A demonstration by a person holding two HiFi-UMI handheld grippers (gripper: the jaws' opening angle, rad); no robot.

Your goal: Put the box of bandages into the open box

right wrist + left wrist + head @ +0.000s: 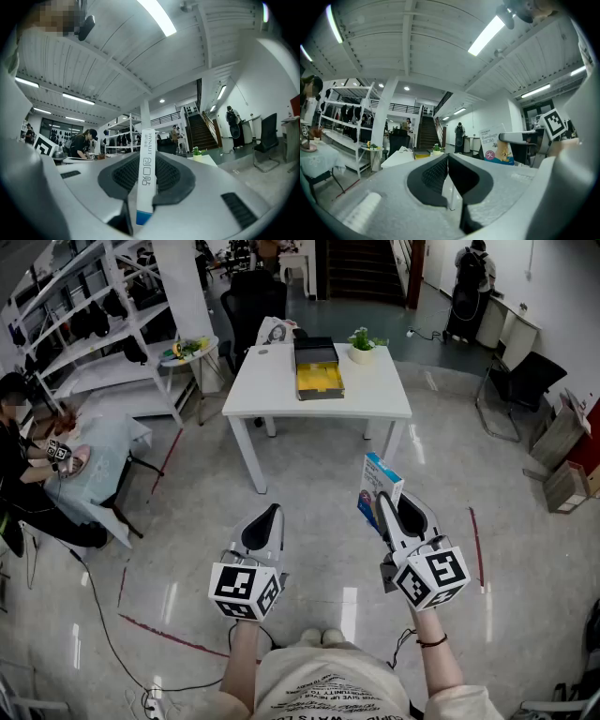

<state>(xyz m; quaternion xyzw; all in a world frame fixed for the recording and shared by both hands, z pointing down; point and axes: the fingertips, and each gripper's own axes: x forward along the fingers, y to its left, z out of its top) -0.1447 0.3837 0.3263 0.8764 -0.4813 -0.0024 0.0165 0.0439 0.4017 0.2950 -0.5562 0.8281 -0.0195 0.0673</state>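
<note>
The slim cardboard box of bandages [378, 489] is white with a blue base, a pink disc and an orange cartoon. The black open box [319, 378] is yellow inside and sits on a white rectangular table [272, 390]. The pale grey left gripper [270, 514] and right gripper [386, 504] have black ribbed pads, and their 2 cubes bear black-and-white square markers.

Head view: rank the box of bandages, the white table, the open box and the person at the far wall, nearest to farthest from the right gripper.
1. Box of bandages, clamped in the right gripper.
2. White table, ahead and slightly left.
3. Open box, on the table near its middle.
4. Person, at the far wall, upper right.
</note>
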